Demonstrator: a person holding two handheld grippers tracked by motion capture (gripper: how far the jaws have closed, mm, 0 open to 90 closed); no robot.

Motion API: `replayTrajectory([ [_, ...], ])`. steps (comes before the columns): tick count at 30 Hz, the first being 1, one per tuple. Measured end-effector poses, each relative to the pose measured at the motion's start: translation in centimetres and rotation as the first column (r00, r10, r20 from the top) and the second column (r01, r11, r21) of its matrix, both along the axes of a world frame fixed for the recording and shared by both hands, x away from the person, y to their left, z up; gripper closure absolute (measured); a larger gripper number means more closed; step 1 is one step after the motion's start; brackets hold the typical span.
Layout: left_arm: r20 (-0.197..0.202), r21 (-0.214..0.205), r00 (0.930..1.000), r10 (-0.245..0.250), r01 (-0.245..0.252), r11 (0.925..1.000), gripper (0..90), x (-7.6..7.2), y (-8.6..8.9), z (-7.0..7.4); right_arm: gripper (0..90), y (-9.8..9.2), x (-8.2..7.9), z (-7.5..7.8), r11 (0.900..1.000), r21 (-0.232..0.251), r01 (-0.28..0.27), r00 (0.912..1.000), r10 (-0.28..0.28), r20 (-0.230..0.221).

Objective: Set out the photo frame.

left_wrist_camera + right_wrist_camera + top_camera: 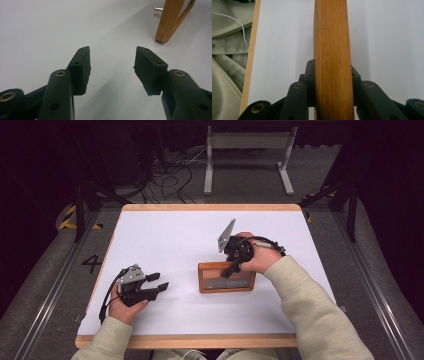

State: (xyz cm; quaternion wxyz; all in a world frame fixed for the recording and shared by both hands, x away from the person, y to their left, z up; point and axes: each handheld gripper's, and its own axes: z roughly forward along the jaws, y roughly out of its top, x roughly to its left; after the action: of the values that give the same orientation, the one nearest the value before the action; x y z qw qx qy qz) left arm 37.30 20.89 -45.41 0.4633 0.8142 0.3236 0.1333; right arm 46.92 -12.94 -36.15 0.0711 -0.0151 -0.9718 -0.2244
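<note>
The right gripper (234, 268) is clamped on the top edge of the wooden picture frame (226, 277), standing near the table's (165, 230) centre, slightly toward four o'clock; next probably a gentle release, while the left gripper (161, 281) waits open and empty at eight o'clock.

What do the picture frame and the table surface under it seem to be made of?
The picture frame looks like wood with a smooth warm-brown finish: fine grain lines run along its edge between the right gripper's jaws. The table top looks like a matte white sheet or laminate, without gloss, with a light wooden rim; the exact material is unclear.
</note>
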Motion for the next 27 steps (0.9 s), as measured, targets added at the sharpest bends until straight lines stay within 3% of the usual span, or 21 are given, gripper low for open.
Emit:
replayTrajectory([
  [6, 0.001, 0.002, 1.0000, -0.002, 0.002, 1.0000, 47.4, 0.0, 0.0, 0.0, 66.7, -0.2, 0.2, 0.0, 0.9980, 0.014, 0.062, 0.9981, -0.062, 0.007],
  [8, 0.000, 0.001, 1.0000, -0.001, 0.001, 1.0000, 47.4, 0.0, 0.0, 0.0, 60.1, -0.4, 0.4, 0.0, 0.9950, 0.025, 0.096, 0.9947, -0.097, 0.032],
  [10, -0.001, -0.001, 1.0000, 0.001, -0.001, 1.0000, 47.4, 0.0, 0.0, 0.0, 51.8, -0.8, 0.6, 0.0, 0.9878, 0.026, 0.154, 0.9871, -0.155, 0.041],
  [12, 0.002, 0.001, 1.0000, 0.002, -0.002, 1.0000, 47.4, 0.0, 0.0, 0.0, 35.8, -1.0, 0.7, 0.0, 0.9751, 0.037, 0.219, 0.9730, -0.221, 0.068],
  [17, -0.001, -0.002, 1.0000, 0.002, -0.002, 1.0000, 47.3, -0.1, 0.0, 0.0, 27.2, -1.8, 0.6, 0.4, 0.9524, 0.075, 0.296, 0.9469, -0.303, 0.109],
  [19, 0.002, -0.005, 1.0000, -0.002, 0.002, 1.0000, 47.1, -0.2, 0.1, 0.2, 27.2, -2.4, 0.1, 0.8, 0.9441, 0.120, 0.307, 0.9373, -0.322, 0.134],
  [22, 0.002, 0.003, 1.0000, 0.000, 0.000, 1.0000, 46.2, -0.5, 0.0, 0.3, 27.3, -4.2, -1.4, 1.6, 0.9156, 0.196, 0.351, 0.9089, -0.383, 0.164],
  [25, -0.004, -0.001, 1.0000, 0.008, -0.008, 1.0000, 45.4, -0.8, -0.1, 0.6, 26.2, -6.9, -3.3, 2.0, 0.8664, 0.288, 0.408, 0.8690, -0.465, 0.169],
  [26, 0.000, -0.007, 0.9999, 0.012, -0.012, 0.9999, 45.0, -0.9, -0.2, 0.7, 23.9, -7.9, -3.9, 1.9, 0.8486, 0.303, 0.433, 0.8520, -0.496, 0.169],
  [27, 0.000, -0.003, 0.9999, 0.013, -0.013, 0.9999, 44.8, -1.0, -0.3, 0.8, 21.7, -8.9, -4.6, 1.7, 0.8237, 0.311, 0.474, 0.8289, -0.537, 0.158],
])
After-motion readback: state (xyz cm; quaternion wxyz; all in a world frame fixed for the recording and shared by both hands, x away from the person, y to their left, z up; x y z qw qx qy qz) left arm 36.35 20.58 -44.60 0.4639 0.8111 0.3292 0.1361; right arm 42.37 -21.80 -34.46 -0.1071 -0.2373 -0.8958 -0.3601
